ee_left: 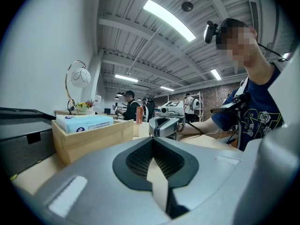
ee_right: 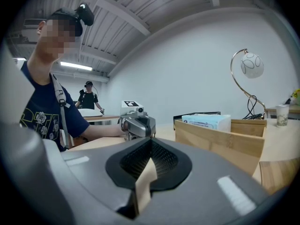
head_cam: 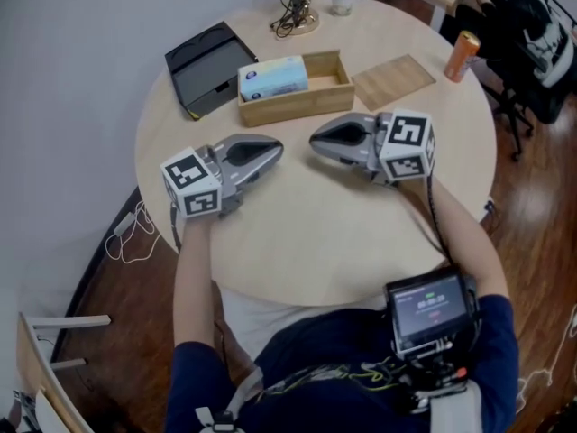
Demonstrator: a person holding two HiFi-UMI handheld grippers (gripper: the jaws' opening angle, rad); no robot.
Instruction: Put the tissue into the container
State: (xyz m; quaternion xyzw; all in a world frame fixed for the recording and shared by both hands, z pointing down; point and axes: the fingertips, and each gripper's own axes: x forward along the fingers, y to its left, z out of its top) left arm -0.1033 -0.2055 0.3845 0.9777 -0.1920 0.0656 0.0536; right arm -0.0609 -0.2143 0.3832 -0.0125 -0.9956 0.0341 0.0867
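A light-blue tissue pack point(head_cam: 272, 78) lies in the left end of the open wooden container point(head_cam: 297, 106) at the back of the round table point(head_cam: 297, 242). My left gripper point(head_cam: 278, 149) rests on the table in front of the container, shut and empty, its tip pointing right. My right gripper point(head_cam: 315, 138) faces it, tip pointing left, also shut with nothing held; a small gap separates the two tips. The left gripper view shows the tissue pack point(ee_left: 84, 122) inside the container point(ee_left: 93, 137) and the right gripper point(ee_left: 164, 125) ahead. The right gripper view shows the pack point(ee_right: 206, 122) and the left gripper point(ee_right: 138, 125).
A black open box point(head_cam: 206, 66) sits left of the container. A thin wooden board point(head_cam: 392, 81) lies to its right, with an orange can point(head_cam: 462, 56) beyond. A lamp base with cables point(head_cam: 296, 16) and a small cup point(head_cam: 342, 0) stand at the far edge.
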